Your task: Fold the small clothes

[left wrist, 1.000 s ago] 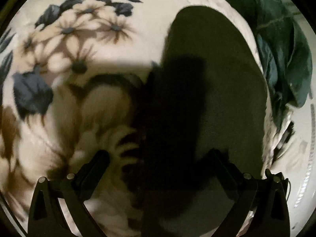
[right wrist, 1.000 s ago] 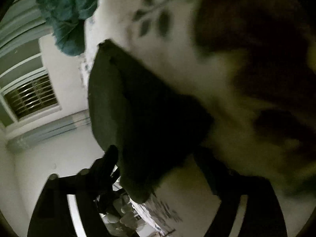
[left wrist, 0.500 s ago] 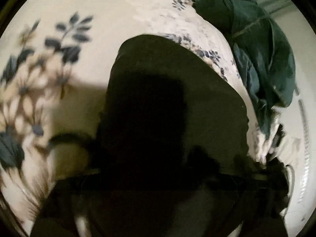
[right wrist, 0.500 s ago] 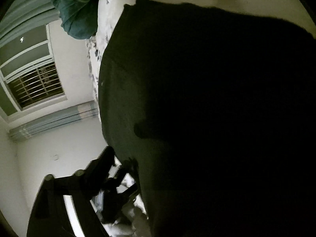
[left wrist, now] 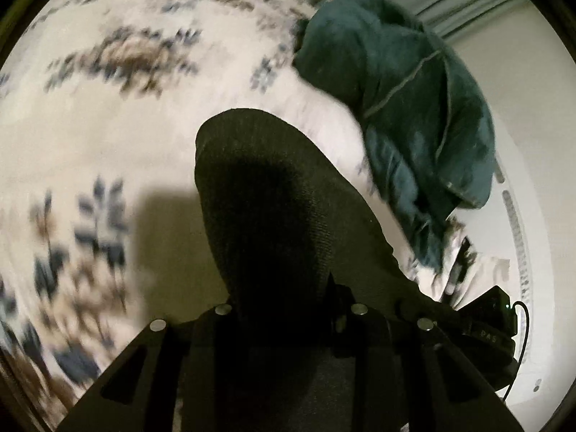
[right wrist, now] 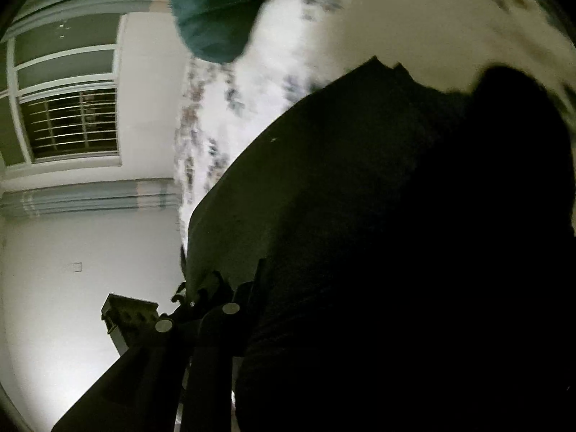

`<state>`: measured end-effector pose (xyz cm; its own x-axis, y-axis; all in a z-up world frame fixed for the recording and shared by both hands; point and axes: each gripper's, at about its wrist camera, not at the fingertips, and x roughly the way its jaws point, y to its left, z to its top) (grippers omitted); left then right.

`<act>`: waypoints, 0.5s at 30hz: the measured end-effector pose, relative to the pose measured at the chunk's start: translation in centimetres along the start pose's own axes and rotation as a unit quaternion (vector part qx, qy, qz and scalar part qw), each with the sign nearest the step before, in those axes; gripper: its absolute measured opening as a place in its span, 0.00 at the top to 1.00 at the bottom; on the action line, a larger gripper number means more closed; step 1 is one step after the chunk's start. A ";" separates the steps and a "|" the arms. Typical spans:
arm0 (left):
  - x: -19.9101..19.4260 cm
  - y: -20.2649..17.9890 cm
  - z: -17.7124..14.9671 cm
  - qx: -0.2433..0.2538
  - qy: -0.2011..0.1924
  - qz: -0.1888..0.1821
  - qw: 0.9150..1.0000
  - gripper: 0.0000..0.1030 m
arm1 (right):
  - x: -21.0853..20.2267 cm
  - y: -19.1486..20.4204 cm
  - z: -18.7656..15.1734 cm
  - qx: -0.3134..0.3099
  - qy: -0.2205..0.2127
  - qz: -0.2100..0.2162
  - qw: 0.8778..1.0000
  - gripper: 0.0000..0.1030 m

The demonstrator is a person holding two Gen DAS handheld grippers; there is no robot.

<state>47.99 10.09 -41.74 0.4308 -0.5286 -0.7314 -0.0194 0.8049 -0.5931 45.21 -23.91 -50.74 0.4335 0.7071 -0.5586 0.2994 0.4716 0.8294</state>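
A dark olive garment (left wrist: pixel 288 194) lies on the floral bedspread (left wrist: pixel 108 126) and runs down between my left gripper's fingers. My left gripper (left wrist: pixel 288 309) is shut on its near edge, jaws close together. In the right wrist view the same dark garment (right wrist: pixel 360 198) fills most of the frame and hangs over my right gripper (right wrist: pixel 259 288). Only the right gripper's left finger (right wrist: pixel 201 324) shows; the cloth hides the other, and it seems closed on the garment's edge.
A teal garment (left wrist: pixel 414 108) lies heaped at the far right edge of the bed; it also shows in the right wrist view (right wrist: pixel 216 10). White wall and barred window (right wrist: pixel 68 122) lie beyond the bed edge. A black device with a cable (left wrist: pixel 493 320) sits at right.
Both grippers closed on the dark garment and lifted its near edge. The views swung toward the bed's far edge, and the teal garment now shows larger.
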 end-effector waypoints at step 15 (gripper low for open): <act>7.3 10.1 23.9 0.031 0.037 0.096 0.994 0.62 | 18.8 14.8 13.1 -0.089 -0.050 -0.019 0.995 0.78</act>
<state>72.50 20.79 -45.05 0.3567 -0.3806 -0.8532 -0.0382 0.9066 -0.4203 68.94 -10.58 -49.07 0.5097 0.6355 -0.5799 0.1662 0.5886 0.7912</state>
